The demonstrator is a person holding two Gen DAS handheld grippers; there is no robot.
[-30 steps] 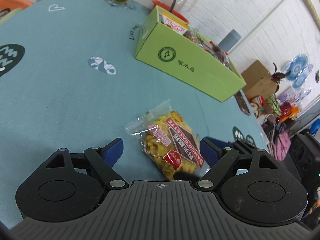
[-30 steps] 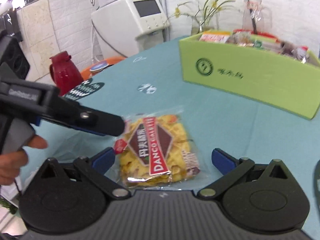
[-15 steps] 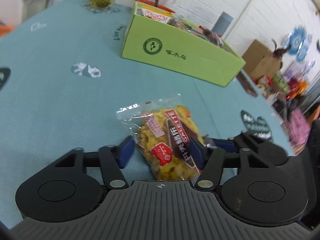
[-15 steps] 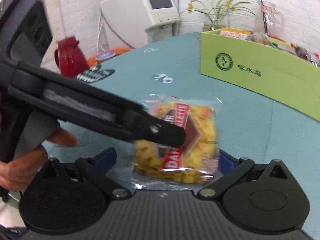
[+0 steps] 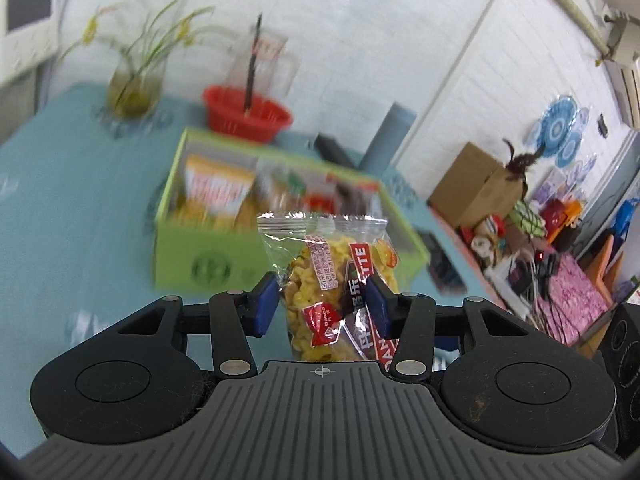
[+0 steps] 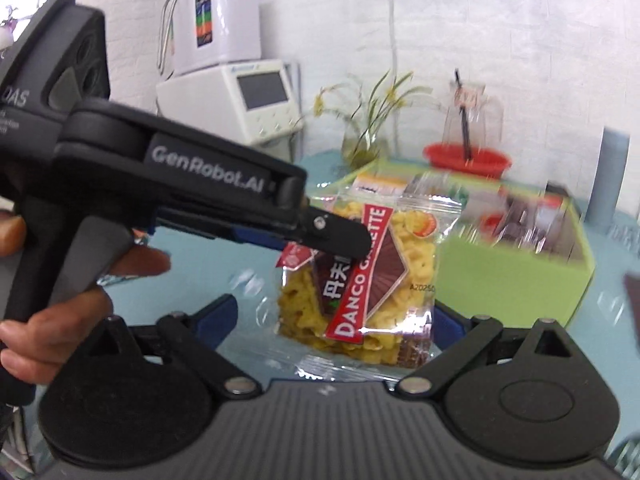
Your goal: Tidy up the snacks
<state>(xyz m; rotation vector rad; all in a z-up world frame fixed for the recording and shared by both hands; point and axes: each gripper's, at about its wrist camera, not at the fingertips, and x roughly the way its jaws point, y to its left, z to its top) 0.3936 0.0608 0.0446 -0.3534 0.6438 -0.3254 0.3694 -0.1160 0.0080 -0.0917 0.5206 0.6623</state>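
Snack bag (image 5: 334, 300) lifted off the teal surface (image 5: 72, 208) since a second ago, now hanging upright in front of the green box (image 5: 224, 258) of snacks. Left claw (image 5: 322, 302) clamped on bag's sides, jaws closing, blue pads (image 5: 264, 304) pressing the wrapper. Right claw (image 6: 334, 320) spread wide, jaws closing slightly, nothing gripped, bag (image 6: 372, 276) above and between its fingers.

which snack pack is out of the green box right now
The clear bag of yellow Danco galette, pinched in the left hand-held gripper; the other packs all sit inside the green box.
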